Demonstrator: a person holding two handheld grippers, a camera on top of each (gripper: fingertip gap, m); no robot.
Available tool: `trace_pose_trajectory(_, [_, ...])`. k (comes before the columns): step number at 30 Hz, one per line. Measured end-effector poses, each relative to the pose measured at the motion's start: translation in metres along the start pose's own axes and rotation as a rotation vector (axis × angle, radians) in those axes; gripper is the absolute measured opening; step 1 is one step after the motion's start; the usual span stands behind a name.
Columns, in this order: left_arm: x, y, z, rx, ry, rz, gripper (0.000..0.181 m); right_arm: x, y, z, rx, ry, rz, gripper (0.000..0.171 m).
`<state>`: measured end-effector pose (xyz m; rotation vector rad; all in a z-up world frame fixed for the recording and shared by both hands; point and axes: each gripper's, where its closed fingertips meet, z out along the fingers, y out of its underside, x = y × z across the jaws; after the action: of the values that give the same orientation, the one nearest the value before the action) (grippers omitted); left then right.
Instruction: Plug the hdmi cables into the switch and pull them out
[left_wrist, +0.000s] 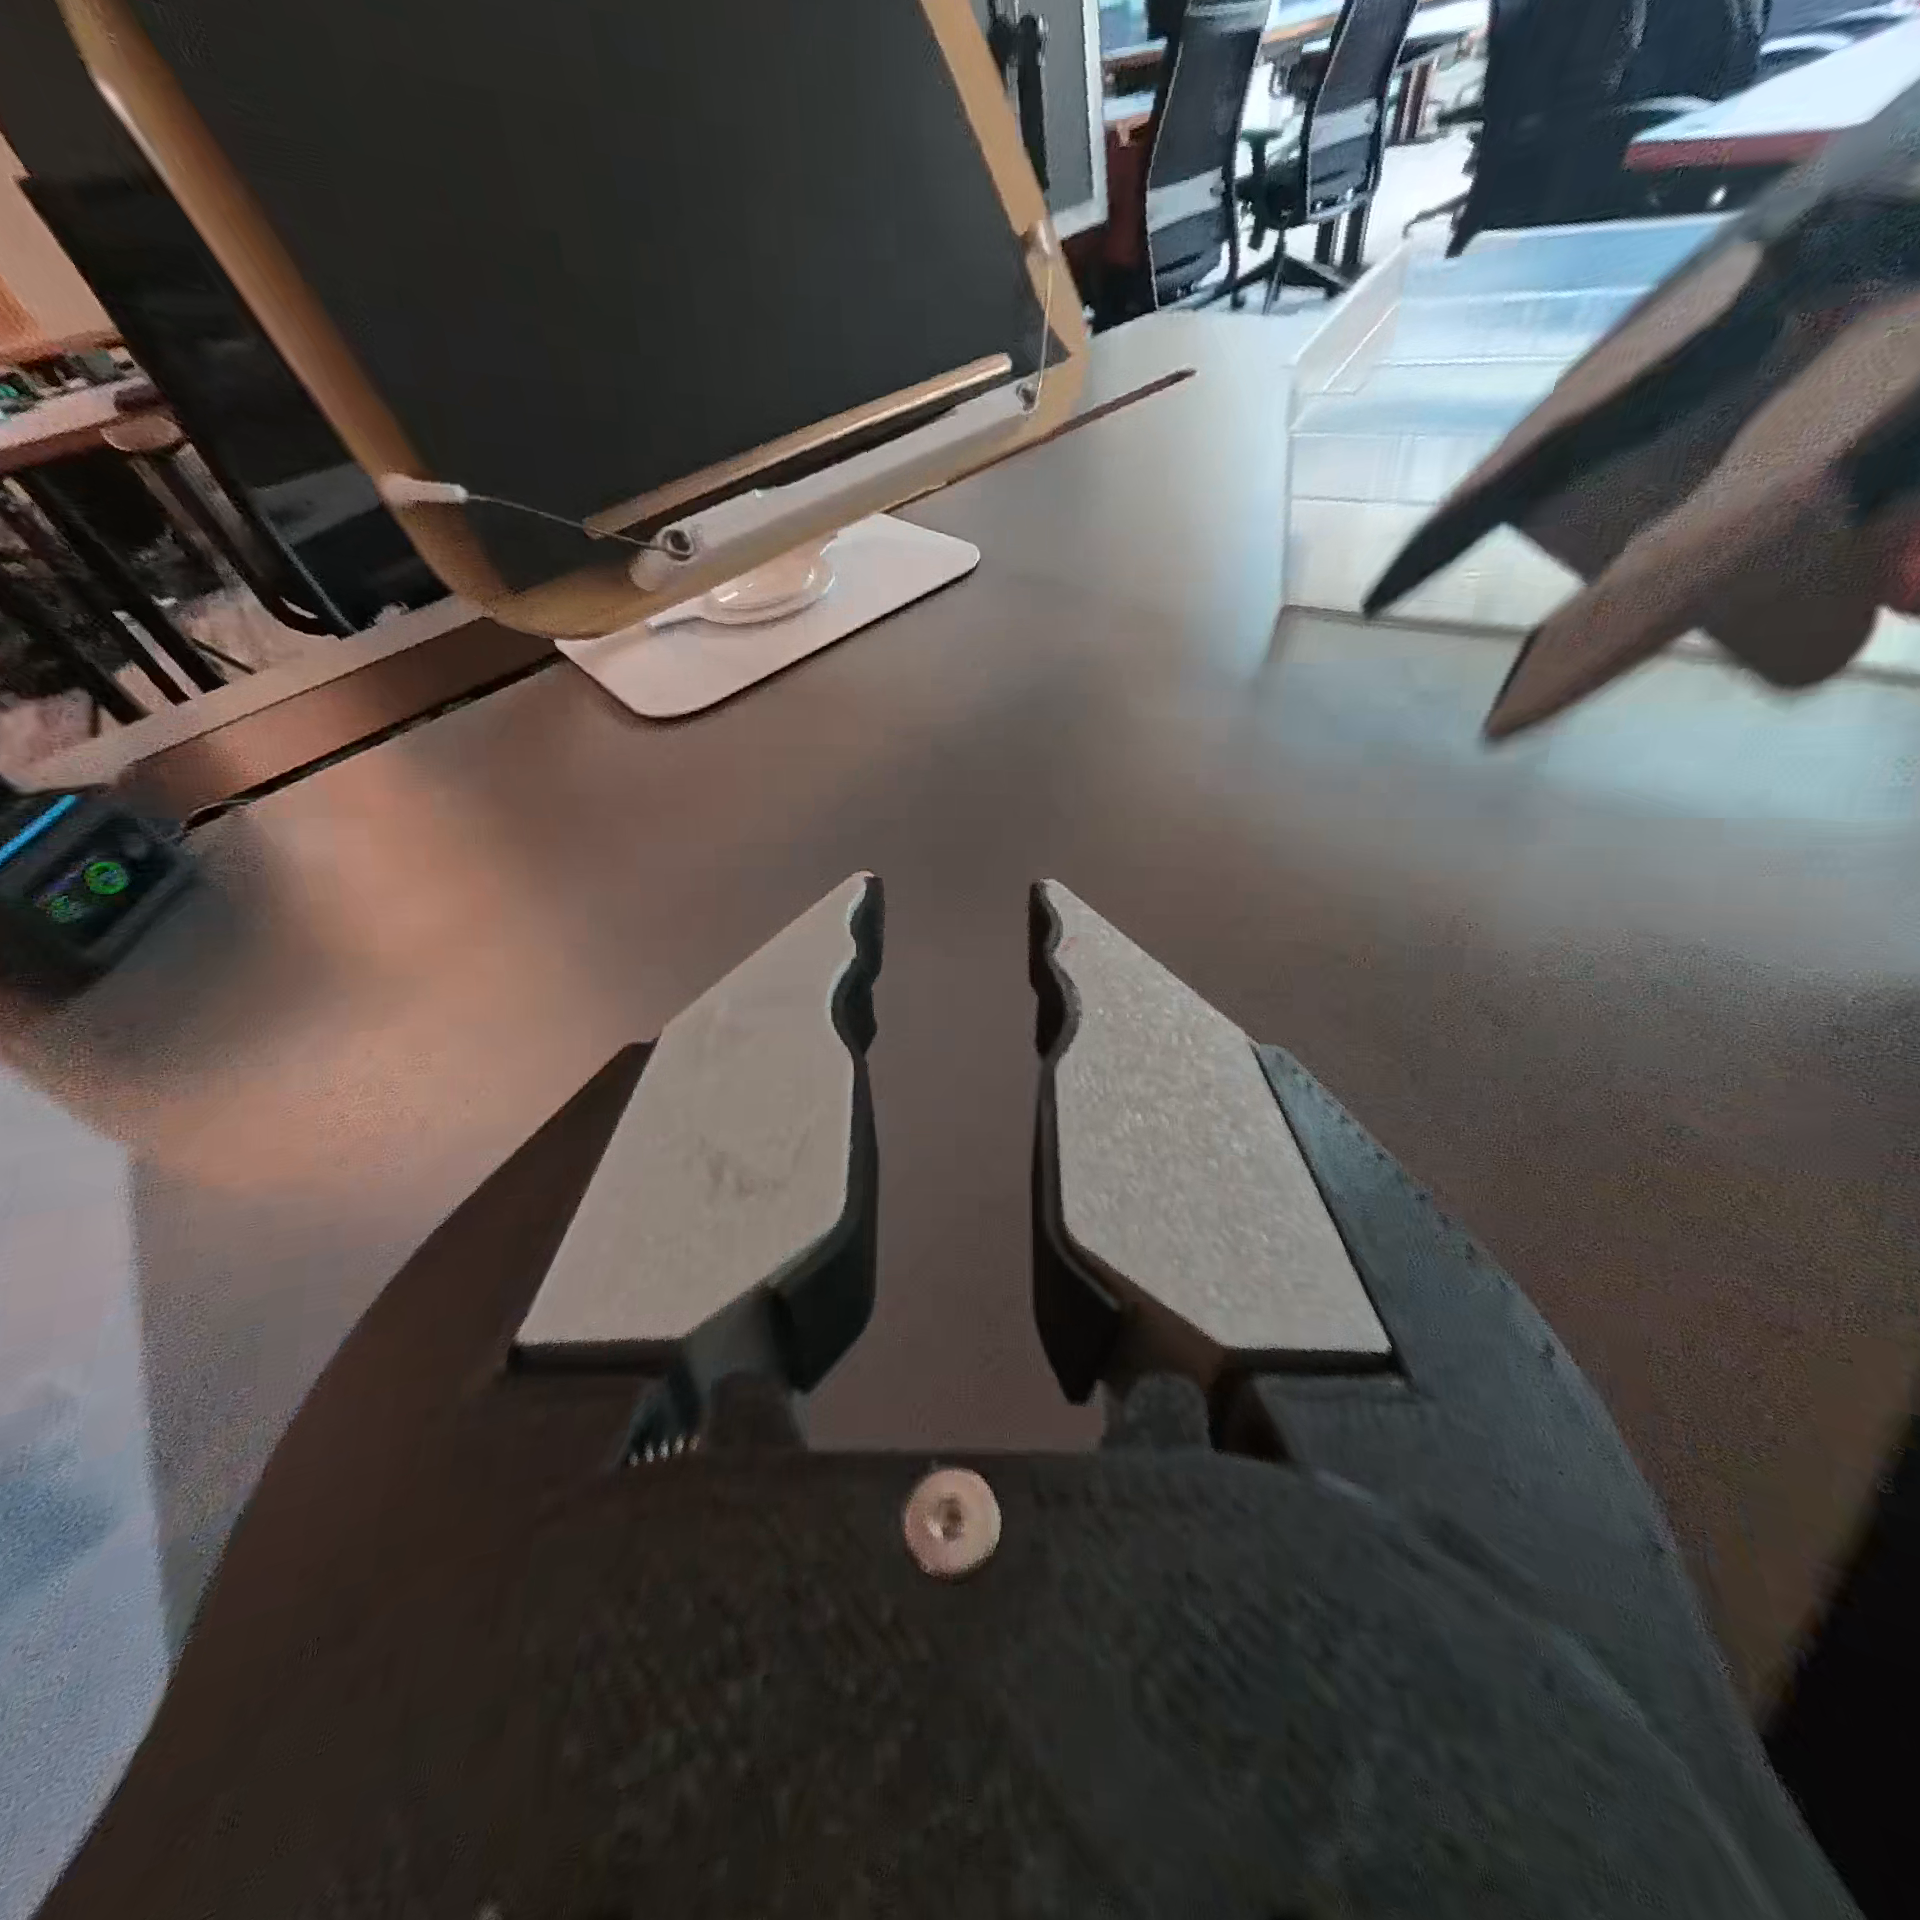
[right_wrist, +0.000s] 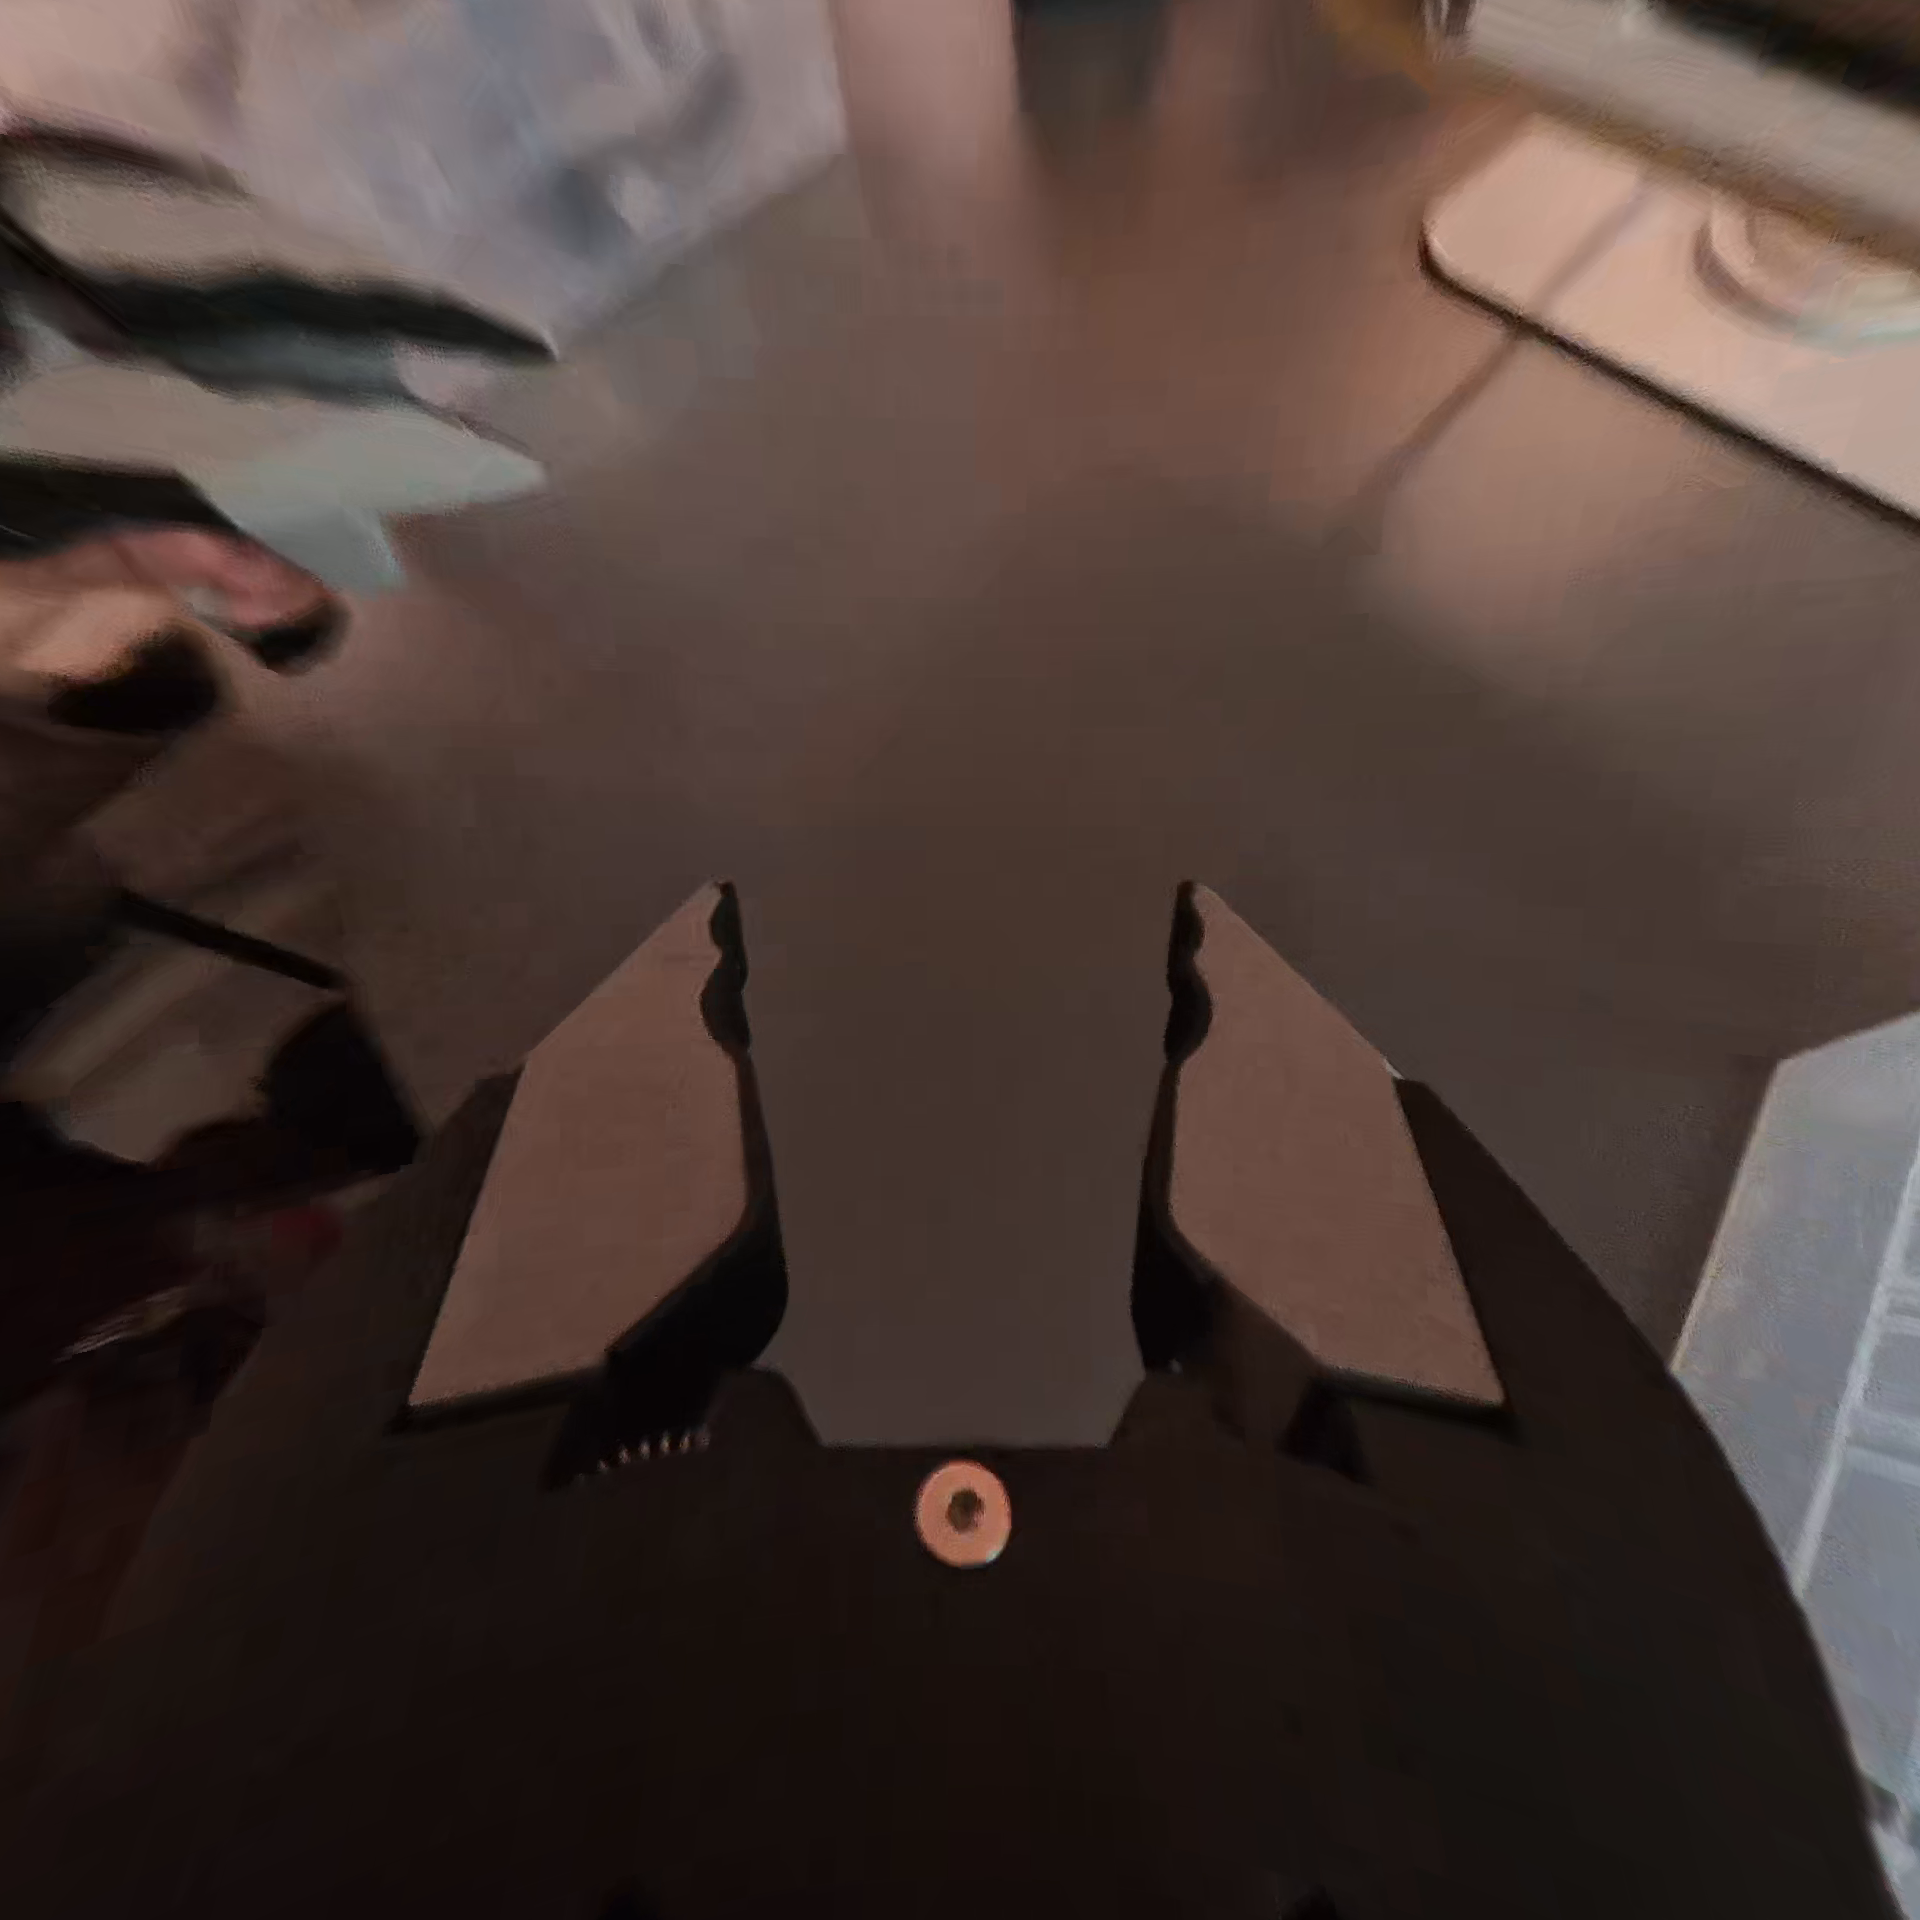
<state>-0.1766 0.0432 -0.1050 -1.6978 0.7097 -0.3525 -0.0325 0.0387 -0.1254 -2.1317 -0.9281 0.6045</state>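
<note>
Left gripper (left_wrist: 956, 914) hovers over the dark table (left_wrist: 1143, 831), jaws narrowly parted, nothing between them. Right gripper (right_wrist: 956, 914) stands wider, also empty; it shows blurred at upper right of the left wrist view. Monitor (left_wrist: 582, 260) on a white base (left_wrist: 883, 582) occupies upper left. Blurred dark shapes (right_wrist: 208, 312) at upper left of the right wrist view are possibly cables; switch not identifiable
</note>
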Motion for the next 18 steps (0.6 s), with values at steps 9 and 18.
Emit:
trace_pose_trajectory(9, [-0.003,-0.009,0.139,-0.032,0.07,0.128,0.011,0.103,0.031,0.003,-0.198,0.565,-0.105,0.007])
trace_pose_trajectory(18, [0.0,-0.007,0.149,0.005,0.062,0.259,0.0,0.239,0.025,-0.023,-0.417,1.003,0.022,0.0])
